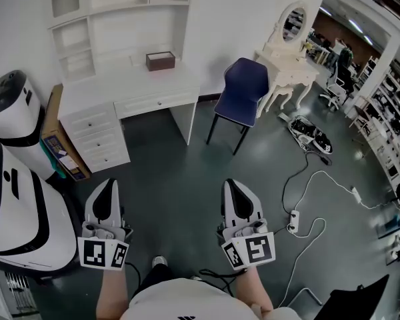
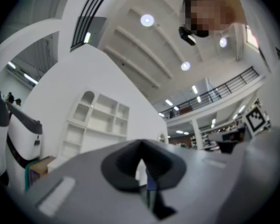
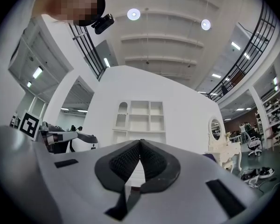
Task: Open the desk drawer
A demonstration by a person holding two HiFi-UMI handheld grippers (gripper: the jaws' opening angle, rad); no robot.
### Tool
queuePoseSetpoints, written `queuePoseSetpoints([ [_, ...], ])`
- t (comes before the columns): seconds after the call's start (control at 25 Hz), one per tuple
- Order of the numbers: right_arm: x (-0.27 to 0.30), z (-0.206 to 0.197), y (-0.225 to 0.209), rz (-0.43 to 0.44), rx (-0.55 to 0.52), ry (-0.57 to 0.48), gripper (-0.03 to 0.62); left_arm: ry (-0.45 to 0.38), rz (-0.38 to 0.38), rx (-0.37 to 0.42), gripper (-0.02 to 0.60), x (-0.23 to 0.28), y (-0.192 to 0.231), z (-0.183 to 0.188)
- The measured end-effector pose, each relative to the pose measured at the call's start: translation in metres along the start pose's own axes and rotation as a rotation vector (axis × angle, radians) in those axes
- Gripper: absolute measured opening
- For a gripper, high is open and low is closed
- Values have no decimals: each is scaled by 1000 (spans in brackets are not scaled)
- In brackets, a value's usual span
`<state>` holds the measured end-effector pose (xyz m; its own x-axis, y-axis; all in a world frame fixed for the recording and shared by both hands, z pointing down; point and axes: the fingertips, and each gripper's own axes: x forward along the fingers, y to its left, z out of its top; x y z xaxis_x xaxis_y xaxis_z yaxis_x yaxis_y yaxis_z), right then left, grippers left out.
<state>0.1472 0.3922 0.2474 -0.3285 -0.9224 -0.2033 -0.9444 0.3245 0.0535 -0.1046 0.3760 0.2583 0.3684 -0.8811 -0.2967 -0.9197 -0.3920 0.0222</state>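
Left gripper [image 1: 107, 187]: it is low in the head view, over the dark floor [image 1: 173, 172]. Its jaws are pressed together and nothing is between them. It points toward the white furniture but is well apart from it.
Side drawers [image 1: 97, 137]: three are stacked under the left end of the tabletop [image 1: 120, 85]. All fronts sit flush and none is pulled out.
Desk drawer [image 1: 157, 102]: this is the long one just under the tabletop, to the right of the stack (we take it as the target, though the task does not say which). Its front sits flush, so it is closed.
Brown box [image 1: 160, 61]: it stands on the tabletop above that drawer and is not in the way.
Right gripper [image 1: 235, 187]: it is also over the floor, with its jaws closed on each other and empty. The blue chair [image 1: 241, 89] is ahead of it.
Done so far: nothing that we can see. No drawer is out and no gripper touches the furniture.
Left to do: in our judgement, everything. We must come near, spread one pair of jaws, grip the drawer front and pull it out.
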Motion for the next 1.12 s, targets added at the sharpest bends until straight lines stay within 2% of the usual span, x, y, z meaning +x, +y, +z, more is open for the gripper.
queuePoseSetpoints([
  [0.68,75,-17,33,-61,-18,5,2,0,-67,-19,5,41,77,-15],
  [0.88,93,-23,35,-60,-19,24,2,7,-67,-21,5,50,91,-20],
  [1.12,124,-45,23,-51,-18,55,2,31,-45,-43,5,76,108,-44],
])
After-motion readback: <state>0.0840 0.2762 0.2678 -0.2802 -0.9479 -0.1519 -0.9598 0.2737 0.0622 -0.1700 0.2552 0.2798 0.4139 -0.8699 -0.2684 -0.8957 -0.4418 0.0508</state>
